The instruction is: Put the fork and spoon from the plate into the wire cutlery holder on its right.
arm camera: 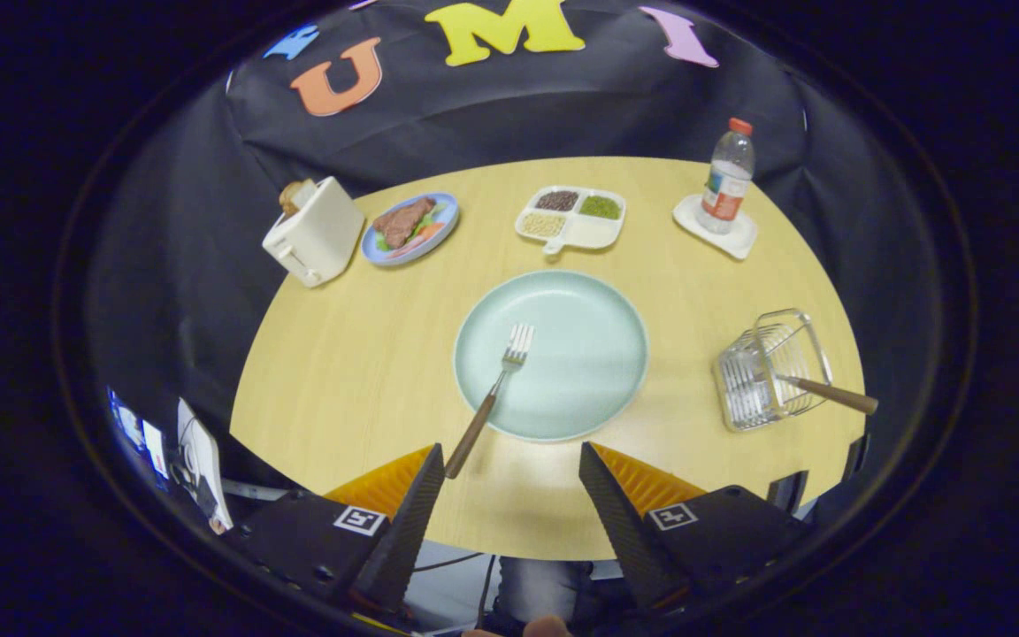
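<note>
A fork (494, 396) with a brown wooden handle lies on the pale green plate (589, 354), tines toward the plate's middle, handle sticking out over the near rim toward my left finger. To the plate's right stands the wire cutlery holder (770, 370), with a wooden-handled utensil (831, 394) leaning out of it to the right; its head is hidden inside the wires. My gripper (511, 458) is open above the table's near edge, nothing between its fingers. The fork's handle end lies just beside the left fingertip (432, 460).
Beyond the plate stand a white divided dish of beans (571, 219), a blue plate of food (410, 228), a white toaster (315, 232) at the far left, and a water bottle (728, 177) on a white coaster at the far right. A round wooden table (350, 354) holds everything.
</note>
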The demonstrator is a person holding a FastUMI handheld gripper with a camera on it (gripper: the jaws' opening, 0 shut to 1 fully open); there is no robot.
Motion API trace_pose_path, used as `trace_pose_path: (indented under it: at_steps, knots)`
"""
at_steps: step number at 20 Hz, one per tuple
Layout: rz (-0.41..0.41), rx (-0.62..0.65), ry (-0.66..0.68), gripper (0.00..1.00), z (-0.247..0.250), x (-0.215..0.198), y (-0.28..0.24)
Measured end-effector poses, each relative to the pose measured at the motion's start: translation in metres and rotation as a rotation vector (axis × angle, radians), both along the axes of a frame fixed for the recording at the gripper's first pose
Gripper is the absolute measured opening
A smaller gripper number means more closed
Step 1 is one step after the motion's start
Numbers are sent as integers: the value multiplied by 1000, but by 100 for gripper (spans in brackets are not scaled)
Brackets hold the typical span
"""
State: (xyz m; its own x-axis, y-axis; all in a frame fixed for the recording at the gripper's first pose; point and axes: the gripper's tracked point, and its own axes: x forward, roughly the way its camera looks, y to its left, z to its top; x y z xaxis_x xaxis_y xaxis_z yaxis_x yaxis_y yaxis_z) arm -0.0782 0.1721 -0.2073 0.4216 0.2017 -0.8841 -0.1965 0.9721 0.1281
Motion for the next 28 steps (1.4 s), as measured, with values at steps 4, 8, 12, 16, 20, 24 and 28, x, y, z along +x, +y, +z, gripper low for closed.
trace_pose_path:
  at_steps: [4, 8, 12, 16, 20, 24, 28]
  knots:
    - [-8, -27, 62, 92, -37, 1, 23]
    - [-24, -44, 99, 92, -54, 6, 35]
    - [-34, -52, 114, 74, -67, 12, 40]
    - [-40, -60, 155, 56, -78, 10, 38]
    - [-63, -73, 149, 31, -78, 16, 26]
    - [-35, -60, 142, 5, -77, 18, 24]
    - [-18, -14, 113, 0, -59, 16, 19]
